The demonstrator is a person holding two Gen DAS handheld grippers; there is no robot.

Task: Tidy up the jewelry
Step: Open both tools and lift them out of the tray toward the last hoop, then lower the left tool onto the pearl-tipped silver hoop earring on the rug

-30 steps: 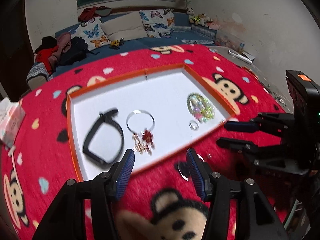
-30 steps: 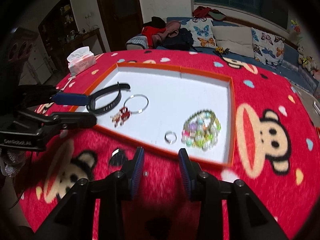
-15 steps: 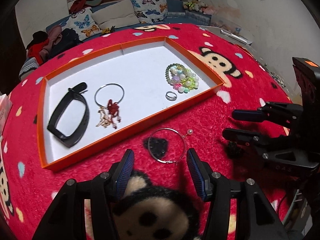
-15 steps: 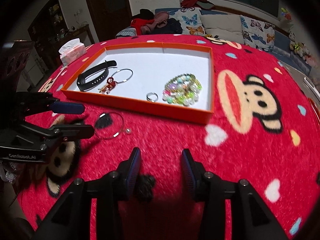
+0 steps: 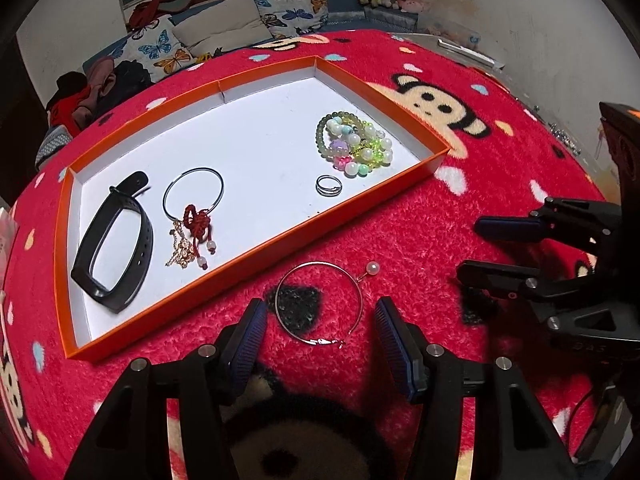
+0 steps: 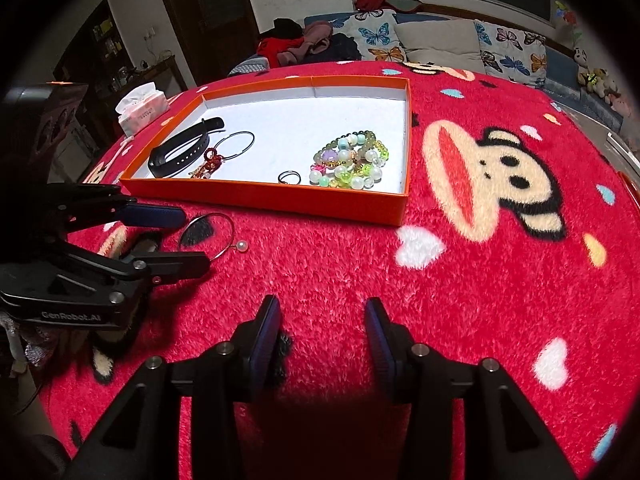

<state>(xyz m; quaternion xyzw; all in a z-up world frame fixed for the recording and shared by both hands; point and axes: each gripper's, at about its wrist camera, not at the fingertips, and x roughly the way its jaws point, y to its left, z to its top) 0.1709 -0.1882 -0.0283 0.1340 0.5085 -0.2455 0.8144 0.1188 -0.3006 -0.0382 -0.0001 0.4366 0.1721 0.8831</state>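
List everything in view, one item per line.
Tray: one, orange rim, white floor, on blanket.
Black band: one, tray's left end.
Wire hoop with red charm: one, silver, beside band.
Small ring: one, silver, in tray.
Beaded bracelets: one pile, pastel, tray's right end.
Pearl-tipped bangle: one, silver, on blanket outside tray.
Blanket: one, red, monkey print.
Tissue pack: one, white, beyond tray.
Left tongs: open around bangle.
Right tongs: open, empty.
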